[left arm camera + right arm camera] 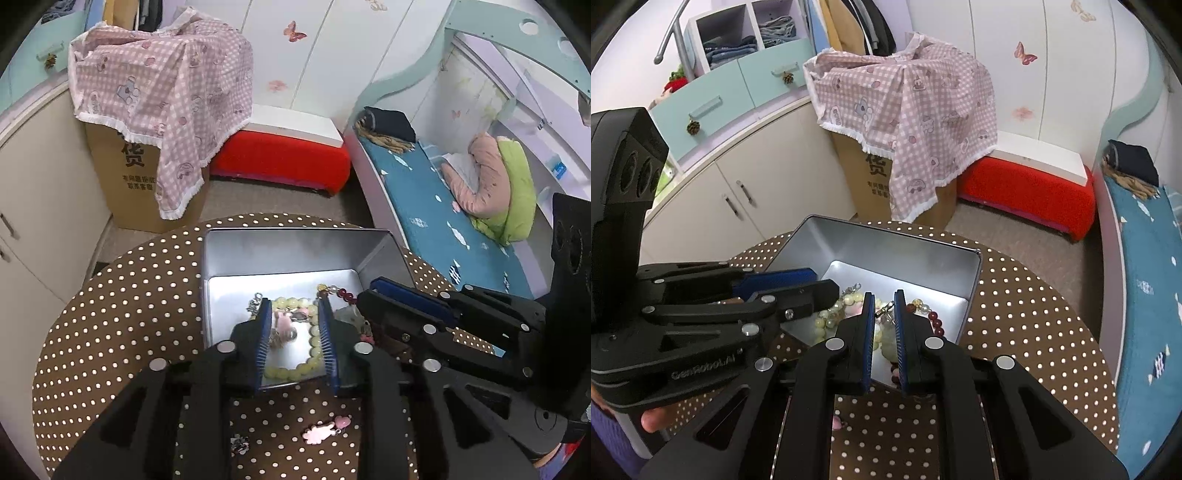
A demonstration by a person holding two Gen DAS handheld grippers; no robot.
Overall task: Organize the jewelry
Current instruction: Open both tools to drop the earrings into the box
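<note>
Over the tin [295, 254], L gripper [295, 314] part-open, pink charm [282, 321] loose between pads; R gripper [884, 317] nearly shut, hold unclear. Risk: pink clip [325, 432] at 6 o'clock forgotten outside, chains snagging pads.

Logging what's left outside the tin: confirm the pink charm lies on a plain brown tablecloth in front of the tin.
Wrong in one respect: the tablecloth is brown with white polka dots, not plain. The pink charm does lie on it in front of the tin, as the left wrist view shows.
</note>
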